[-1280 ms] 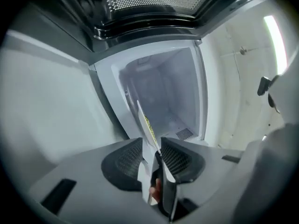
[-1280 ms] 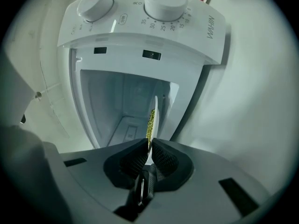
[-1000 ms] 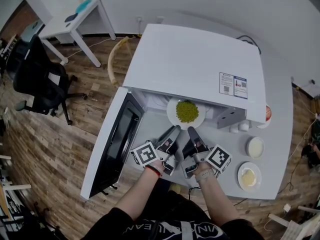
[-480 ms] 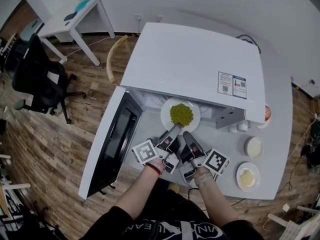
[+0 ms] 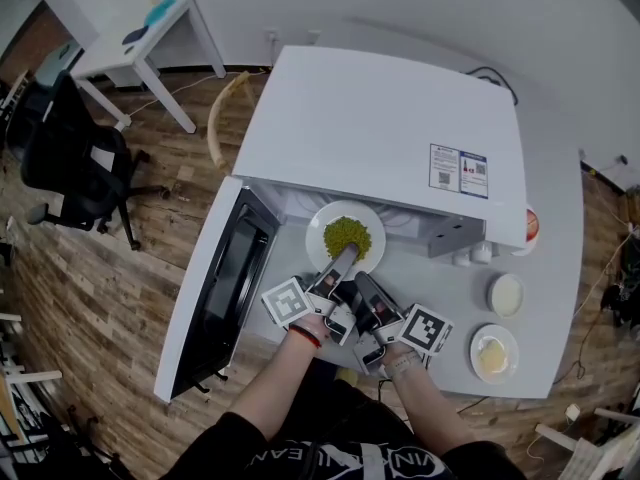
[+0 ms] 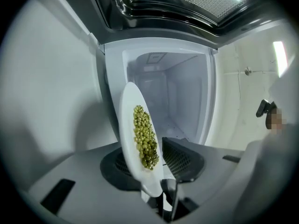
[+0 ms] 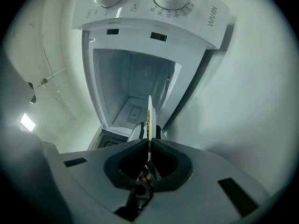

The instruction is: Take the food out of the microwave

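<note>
Two grippers are crowding one white plate (image 5: 371, 230) right at the mouth of the microwave (image 5: 380, 138). It is sitting mostly forward of the oven top's front edge, with the heap of green peas (image 5: 346, 236) riding in the middle.

The right gripper (image 5: 360, 280) is doing the carrying. Its own view is showing the plate (image 7: 149, 111) edge-on, with the near rim pinched firmly between the two jaws and the empty cavity (image 7: 135, 92) behind. Gripping low on the rim looks deliberate, since it is keeping the jaws clear of the food and the dish flat enough that loose peas are not rolling off.

The left gripper (image 5: 345, 258) is reaching in beside it, and its jaws have just been opening. Its view is showing the plate's rim (image 6: 128, 139) standing between the pads, with the right-hand pad plainly apart from it, so this one is straddling the plate and not squeezing. I'm reading that as letting go and leaving the load to the right side, or else waiting as a guard.

Off to the left, the door (image 5: 215, 293) is hanging wide, leaving a clear path out onto the grey counter (image 5: 545, 268). Two small dishes (image 5: 508, 293) are taking up the counter's right end, so the open patch in front of the oven seems the likely landing spot. The risk here is a one-sided hold tipping the peas.
</note>
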`<state>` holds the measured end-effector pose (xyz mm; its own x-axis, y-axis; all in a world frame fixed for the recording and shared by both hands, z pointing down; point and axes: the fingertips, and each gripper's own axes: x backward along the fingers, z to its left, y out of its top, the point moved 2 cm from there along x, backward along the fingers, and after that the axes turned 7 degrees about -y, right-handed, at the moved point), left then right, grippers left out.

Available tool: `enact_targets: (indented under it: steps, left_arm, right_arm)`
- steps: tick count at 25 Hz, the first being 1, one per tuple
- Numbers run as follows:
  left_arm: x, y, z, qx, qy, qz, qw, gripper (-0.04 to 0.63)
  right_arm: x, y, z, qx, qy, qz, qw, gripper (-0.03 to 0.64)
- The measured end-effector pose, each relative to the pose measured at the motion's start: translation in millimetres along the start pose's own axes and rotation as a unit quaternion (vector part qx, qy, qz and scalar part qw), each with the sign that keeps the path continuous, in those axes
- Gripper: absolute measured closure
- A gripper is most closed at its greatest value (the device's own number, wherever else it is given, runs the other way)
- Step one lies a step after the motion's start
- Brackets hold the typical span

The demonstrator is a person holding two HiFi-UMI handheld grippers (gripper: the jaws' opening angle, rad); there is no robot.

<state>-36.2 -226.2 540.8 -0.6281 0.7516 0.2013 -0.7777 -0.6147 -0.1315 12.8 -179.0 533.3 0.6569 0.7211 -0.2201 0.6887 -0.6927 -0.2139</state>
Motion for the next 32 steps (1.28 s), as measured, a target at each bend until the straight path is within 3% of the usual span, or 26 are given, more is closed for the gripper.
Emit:
enact_targets:
  steps: [4,6,15,23,27,32]
  left_arm:
    - [0,3,3,0.005,0.002,-0.009,0.9999,0.469]
    - [2,3,5,0.007,0.007,-0.009,0.9999,0.505]
    - [7,2,12,-0.017,0.024,0.017,0.9994,0.516]
    - [9,-3,7,-0.022,0.01,0.039,0.9989,0.52]
    - [12,-10,4,0.008,0.008,0.04,0.9991,0.52]
    - [13,-16,0,0.01,-0.001,0.056,0.9984,0.522]
  right_arm:
    - [1,1,0,0.001,0.007,-0.006,1.0,0.576]
    - [1,1,-1,-0.001,0.007,-0.006,1.0,0.577]
    - [3,0,-11,-0.003,-0.008,-0.014,1.0,0.574]
    - [4,21,-10,0.01,-0.016,-0.053,0.998,0.572]
    - [5,29,-14,0.008,-0.024,-0.064,0.998,0.572]
    - [6,31,-14,0.001,-0.025,-0.068,0.997,0.572]
